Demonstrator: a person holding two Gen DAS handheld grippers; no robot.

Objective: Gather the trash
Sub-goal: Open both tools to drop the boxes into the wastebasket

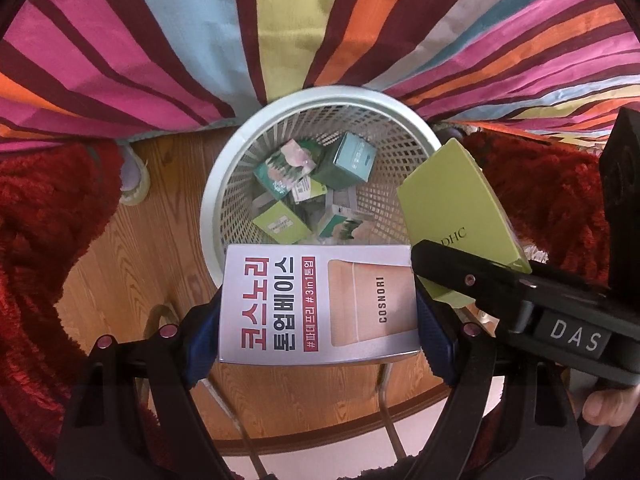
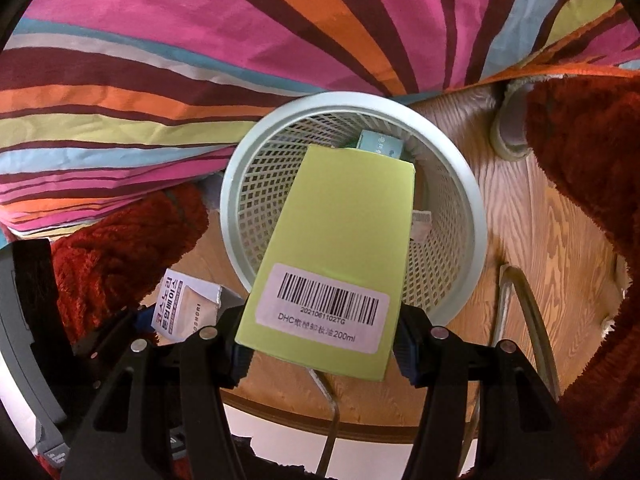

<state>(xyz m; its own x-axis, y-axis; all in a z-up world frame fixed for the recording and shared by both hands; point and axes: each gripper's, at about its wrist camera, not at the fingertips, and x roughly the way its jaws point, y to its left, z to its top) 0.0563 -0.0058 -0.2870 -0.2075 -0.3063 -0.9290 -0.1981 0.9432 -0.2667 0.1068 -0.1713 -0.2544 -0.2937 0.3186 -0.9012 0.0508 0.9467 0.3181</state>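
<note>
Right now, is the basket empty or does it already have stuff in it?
Not empty. The left wrist view looks into the basket and shows several small boxes lying on its bottom, well below the rim.

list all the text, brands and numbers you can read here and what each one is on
"COSNORI", "#3in1" and large Korean lettering: silver box in the left claw.
"DHC": face of the green box.
"2021061102TG", "DHC ... 200ml" under a barcode: white sticker on the green box in the right claw.
"DAS": right claw body.
Boxes in the white basket: print too small to read.
</note>
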